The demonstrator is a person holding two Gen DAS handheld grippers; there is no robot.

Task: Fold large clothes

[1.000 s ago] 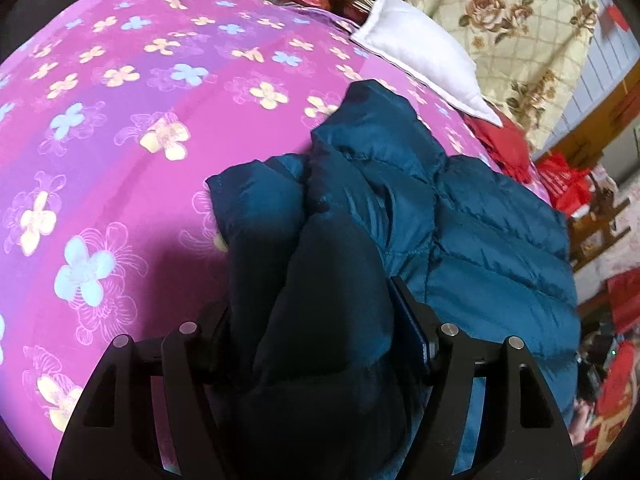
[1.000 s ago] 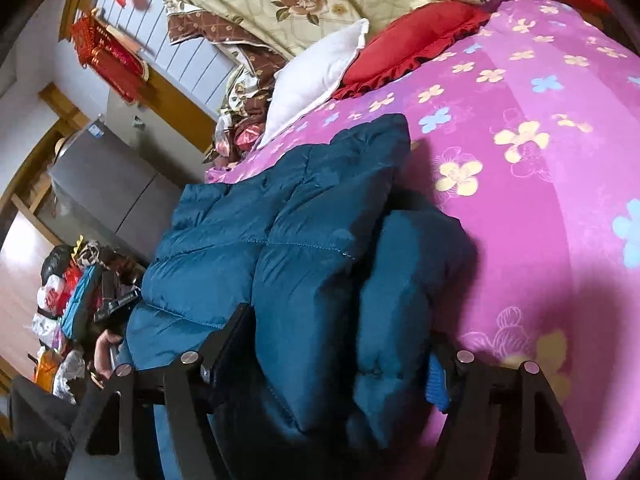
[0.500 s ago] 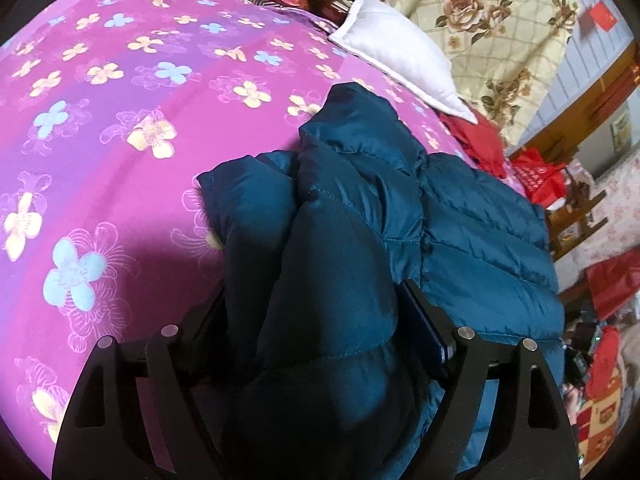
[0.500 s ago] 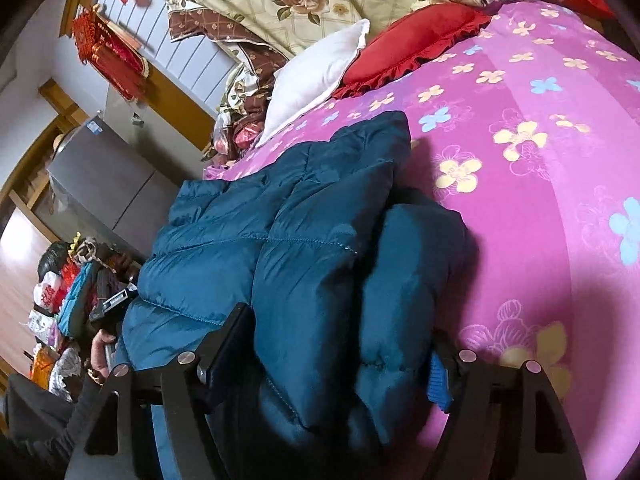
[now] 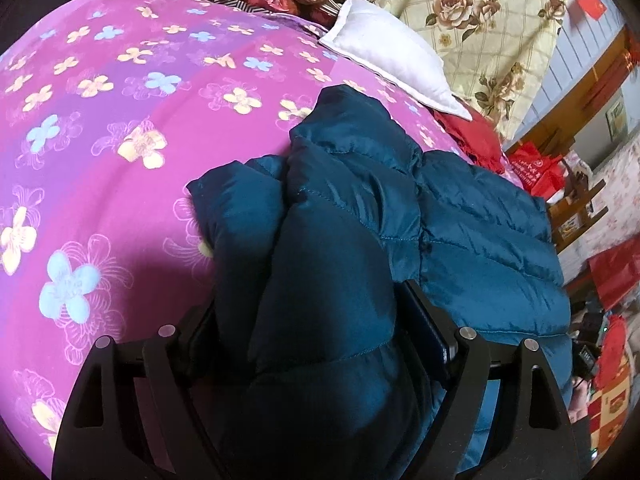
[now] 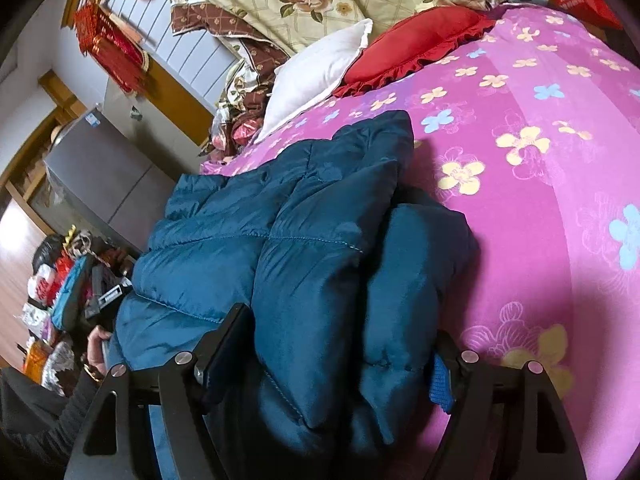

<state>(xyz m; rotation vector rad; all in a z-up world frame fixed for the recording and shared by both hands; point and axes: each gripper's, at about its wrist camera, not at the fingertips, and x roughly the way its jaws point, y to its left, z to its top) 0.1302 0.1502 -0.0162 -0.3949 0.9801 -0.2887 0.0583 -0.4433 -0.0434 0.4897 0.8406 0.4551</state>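
My left wrist camera sits close above the teal puffer jacket (image 5: 352,216), looking forward and down along its black fingers (image 5: 428,332) across the pink flowered bedspread (image 5: 100,128) toward the white pillow (image 5: 392,56) at the far end. My right wrist camera is just as near, facing the same jacket (image 6: 280,232) from its other side, with the bedspread (image 6: 540,168) on its right. Both views share the jacket, the bedspread, the white pillow (image 6: 316,76) and the rose-patterned quilt (image 5: 492,24) behind it.
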